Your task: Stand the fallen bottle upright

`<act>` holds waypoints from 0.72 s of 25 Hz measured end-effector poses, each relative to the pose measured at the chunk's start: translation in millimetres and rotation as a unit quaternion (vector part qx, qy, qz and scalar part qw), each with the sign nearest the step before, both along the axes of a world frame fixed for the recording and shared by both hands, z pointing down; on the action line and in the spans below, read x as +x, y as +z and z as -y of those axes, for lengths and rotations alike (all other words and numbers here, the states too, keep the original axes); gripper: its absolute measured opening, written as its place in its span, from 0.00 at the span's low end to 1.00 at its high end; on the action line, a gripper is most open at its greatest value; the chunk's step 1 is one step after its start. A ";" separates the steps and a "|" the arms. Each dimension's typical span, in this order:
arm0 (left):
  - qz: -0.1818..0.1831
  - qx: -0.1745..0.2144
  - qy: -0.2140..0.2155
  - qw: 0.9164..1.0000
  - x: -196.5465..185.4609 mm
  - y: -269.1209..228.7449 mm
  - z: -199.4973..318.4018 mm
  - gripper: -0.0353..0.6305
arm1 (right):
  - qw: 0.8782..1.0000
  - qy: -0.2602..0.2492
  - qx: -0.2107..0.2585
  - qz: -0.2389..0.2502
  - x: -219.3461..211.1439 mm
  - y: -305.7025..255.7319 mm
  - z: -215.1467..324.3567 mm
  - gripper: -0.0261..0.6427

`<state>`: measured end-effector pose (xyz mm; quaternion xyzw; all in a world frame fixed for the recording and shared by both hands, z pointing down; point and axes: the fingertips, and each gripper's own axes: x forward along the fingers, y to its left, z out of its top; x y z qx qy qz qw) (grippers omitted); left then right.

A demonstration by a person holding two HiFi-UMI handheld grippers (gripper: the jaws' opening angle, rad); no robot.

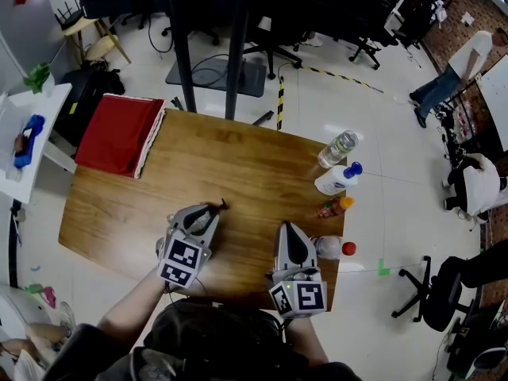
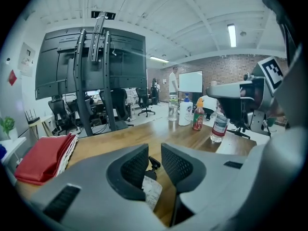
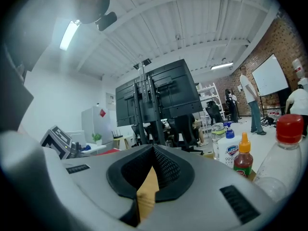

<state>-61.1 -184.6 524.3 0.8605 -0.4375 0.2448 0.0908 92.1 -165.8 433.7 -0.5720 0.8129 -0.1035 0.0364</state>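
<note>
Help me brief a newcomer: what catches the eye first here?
Upright bottles, from a clear one to a red-capped one, line the wooden table's right edge; a folded red cloth lies at its far left corner. The left gripper's open jaws flank a small dark labelled object.
</note>
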 end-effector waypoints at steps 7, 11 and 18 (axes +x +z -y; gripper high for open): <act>0.047 -0.009 0.015 0.999 -0.7 8.9 0.0 0.34 | 1.000 0.006 -0.007 0.008 6.8 2.2 0.0 0.06; 0.060 -0.026 0.030 0.997 0.5 17.0 0.9 0.42 | 1.000 0.009 -0.008 0.010 8.3 4.0 2.0 0.06; 0.083 -0.053 0.072 0.993 9.7 30.7 2.5 0.50 | 1.000 0.011 -0.010 0.012 11.3 7.3 6.8 0.06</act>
